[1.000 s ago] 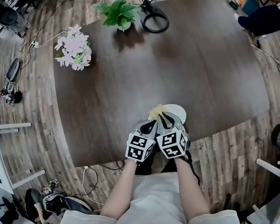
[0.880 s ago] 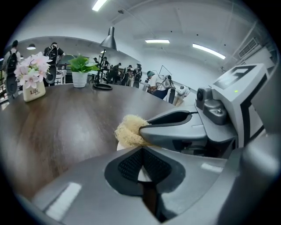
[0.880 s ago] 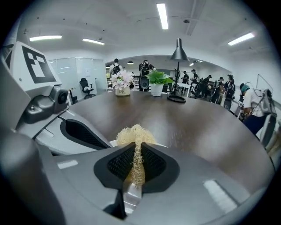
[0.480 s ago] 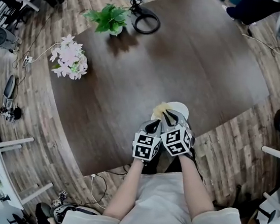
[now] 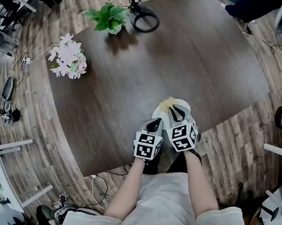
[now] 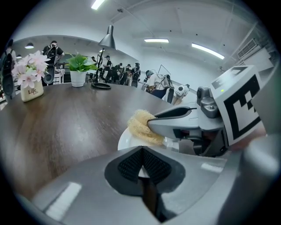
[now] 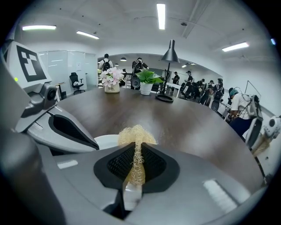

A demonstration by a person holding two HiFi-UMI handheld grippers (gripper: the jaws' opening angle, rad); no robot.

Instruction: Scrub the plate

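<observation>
Scrubber in right claw, plate, "Life" pot

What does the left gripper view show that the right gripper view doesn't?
Only the left gripper view: the left claw shut on the rim of the plate, and the right claw seen from its side. Only the right gripper view: the loofah pinched between the right claw's own jaws. Both: plate, loofah, table, flowers, green plant.

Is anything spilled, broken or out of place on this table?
Nothing stands out. The plate sits on the table near its edge, the left gripper shut on its rim, the right gripper holding the scrub pad. No spill or damage shows.
</observation>
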